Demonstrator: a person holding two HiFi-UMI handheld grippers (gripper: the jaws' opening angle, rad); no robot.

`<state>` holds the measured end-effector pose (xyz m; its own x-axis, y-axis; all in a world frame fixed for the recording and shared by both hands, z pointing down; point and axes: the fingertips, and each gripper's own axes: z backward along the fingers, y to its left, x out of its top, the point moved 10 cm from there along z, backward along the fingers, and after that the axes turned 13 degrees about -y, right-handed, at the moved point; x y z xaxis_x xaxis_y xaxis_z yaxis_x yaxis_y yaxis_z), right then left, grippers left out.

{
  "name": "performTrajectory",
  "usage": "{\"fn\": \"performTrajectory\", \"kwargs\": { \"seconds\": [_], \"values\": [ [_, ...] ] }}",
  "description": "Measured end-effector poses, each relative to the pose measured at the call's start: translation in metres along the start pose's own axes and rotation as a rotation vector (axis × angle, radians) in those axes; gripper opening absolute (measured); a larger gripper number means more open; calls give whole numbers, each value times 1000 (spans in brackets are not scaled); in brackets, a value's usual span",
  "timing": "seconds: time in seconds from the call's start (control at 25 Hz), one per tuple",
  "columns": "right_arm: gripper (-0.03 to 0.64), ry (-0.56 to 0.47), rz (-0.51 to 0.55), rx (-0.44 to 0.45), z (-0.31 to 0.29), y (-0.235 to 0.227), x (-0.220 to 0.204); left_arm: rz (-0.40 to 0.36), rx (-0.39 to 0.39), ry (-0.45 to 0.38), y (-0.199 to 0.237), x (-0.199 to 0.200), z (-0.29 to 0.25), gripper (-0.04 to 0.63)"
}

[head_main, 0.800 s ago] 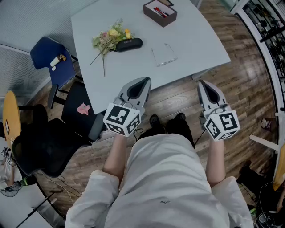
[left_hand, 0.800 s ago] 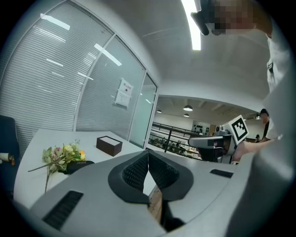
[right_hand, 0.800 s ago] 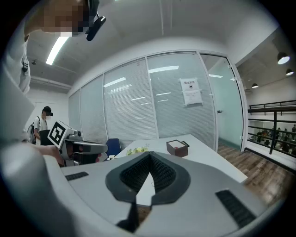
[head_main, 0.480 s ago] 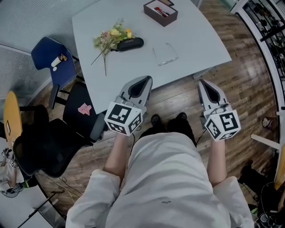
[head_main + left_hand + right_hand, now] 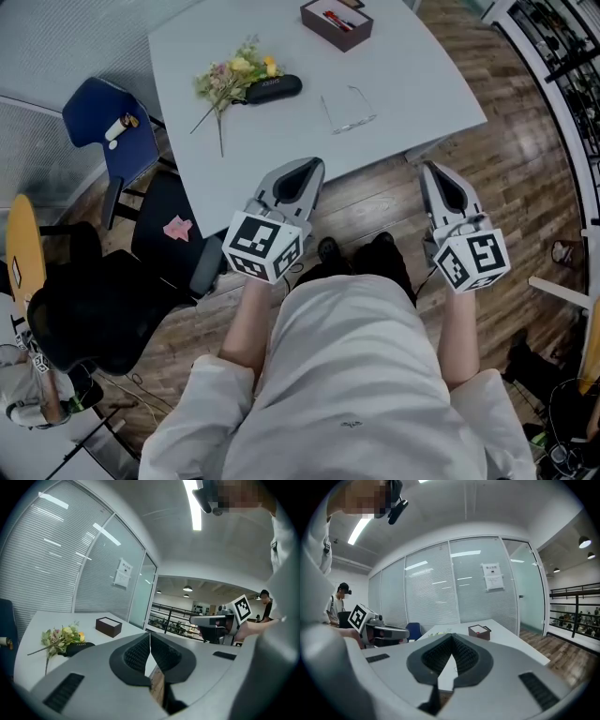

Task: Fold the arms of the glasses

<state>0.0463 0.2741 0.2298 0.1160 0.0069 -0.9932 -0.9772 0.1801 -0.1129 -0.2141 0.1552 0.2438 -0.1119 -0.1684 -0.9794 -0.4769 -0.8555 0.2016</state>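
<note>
Now L tool [image 5: 310,167], R tool [image 5: 432,170] closed; glasses [image 5: 349,111] untouched.

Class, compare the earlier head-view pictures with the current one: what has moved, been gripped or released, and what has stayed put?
Nothing visibly changed. The left claw and the right claw stay shut and empty, held short of the table. The glasses lie untouched on it.
</note>
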Motion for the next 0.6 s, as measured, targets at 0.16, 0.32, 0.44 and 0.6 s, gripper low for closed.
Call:
{"fn": "performTrajectory", "kwargs": {
  "seconds": [0.16, 0.32, 0.44, 0.6],
  "values": [
    [8, 14, -11, -1, 3, 7, -4, 1, -16, 6, -3, -3, 3, 21],
    [18, 32, -26, 0, 7, 11, -11, 5, -21, 20, -4, -8, 7, 21],
    [34, 47, -40, 2, 5, 8, -14, 16, -29, 23, -3, -11, 3, 21],
    [74, 73, -49, 48, -5, 4, -16, 36, -17, 38, 0, -14, -2, 23]
  ]
}}
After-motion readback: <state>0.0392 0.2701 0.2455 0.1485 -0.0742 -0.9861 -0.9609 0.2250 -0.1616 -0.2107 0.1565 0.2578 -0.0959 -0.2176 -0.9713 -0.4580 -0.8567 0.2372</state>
